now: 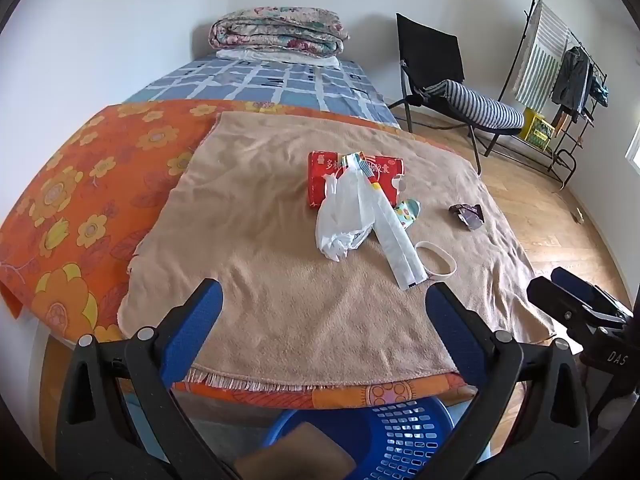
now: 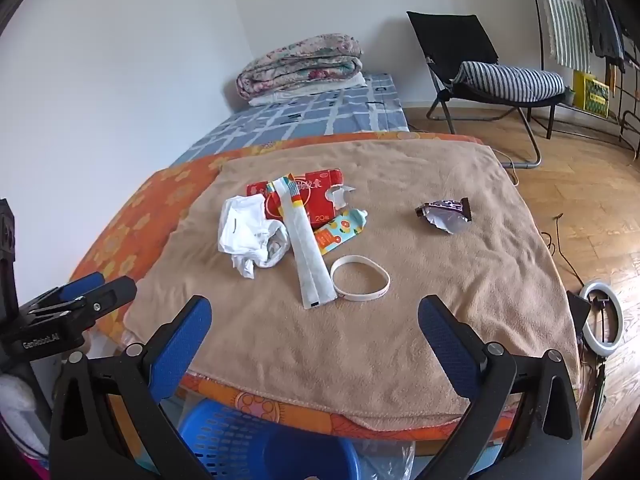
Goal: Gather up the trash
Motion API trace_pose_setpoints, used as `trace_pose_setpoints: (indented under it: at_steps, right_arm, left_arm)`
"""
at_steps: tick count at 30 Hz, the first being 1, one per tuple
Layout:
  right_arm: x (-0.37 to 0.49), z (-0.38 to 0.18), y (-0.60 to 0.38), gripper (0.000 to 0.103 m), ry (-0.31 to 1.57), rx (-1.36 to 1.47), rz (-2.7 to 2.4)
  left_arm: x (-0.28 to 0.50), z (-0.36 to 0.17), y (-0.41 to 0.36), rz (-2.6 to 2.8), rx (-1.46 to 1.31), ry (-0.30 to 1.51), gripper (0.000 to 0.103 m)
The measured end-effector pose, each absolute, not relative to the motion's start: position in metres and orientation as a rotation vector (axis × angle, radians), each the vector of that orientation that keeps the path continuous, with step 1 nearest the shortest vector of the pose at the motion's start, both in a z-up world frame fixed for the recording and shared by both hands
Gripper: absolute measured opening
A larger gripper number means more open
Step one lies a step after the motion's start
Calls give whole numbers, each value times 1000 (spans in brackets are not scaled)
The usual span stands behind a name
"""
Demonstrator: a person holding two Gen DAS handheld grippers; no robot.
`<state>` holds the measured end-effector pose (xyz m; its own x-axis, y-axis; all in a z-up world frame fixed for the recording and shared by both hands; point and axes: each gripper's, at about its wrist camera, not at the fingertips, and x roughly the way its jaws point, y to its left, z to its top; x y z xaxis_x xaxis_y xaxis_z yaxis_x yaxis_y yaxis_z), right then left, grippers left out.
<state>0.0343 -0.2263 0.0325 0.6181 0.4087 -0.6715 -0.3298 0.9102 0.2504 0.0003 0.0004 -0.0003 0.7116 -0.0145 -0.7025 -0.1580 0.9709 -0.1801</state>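
Left wrist: your left gripper (image 1: 322, 300) is spread wide, holding nothing, above the perforated blue basket (image 1: 400, 436) with a brown flat thing inside; trash sits mid-blanket (image 1: 248, 280). Right wrist: your right gripper (image 2: 314, 314) gapes too, the long white wrapper (image 2: 306, 256) running away toward the red tissue pack (image 2: 296, 196), beside the crumpled bag (image 2: 252, 236), rubber ring (image 2: 360, 278) and foil wrapper (image 2: 444, 214).

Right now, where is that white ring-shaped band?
The white band lies flat on the tan blanket, nearest the right gripper, touching the lower end of the long white wrapper, which sits on its left.
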Motion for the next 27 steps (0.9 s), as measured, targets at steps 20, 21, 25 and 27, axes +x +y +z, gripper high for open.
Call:
trace_pose_setpoints:
  at_steps: [20,21,25,27]
  right_arm:
    - [30,30,-224,102,809,108,417]
    - [30,30,-224,102,810,109,418]
    - [29,30,-223,102,810,108,419]
    - [30,29,-223,102,813,110,419]
  left_arm:
    - [-2,-6,-7,62,-252,788,103]
    - [-1,-6,-6,61,-253,788,103]
    - [-1,-6,-5,60,-258,789,103]
    - [-1,-5,-4,58,-261,790,103]
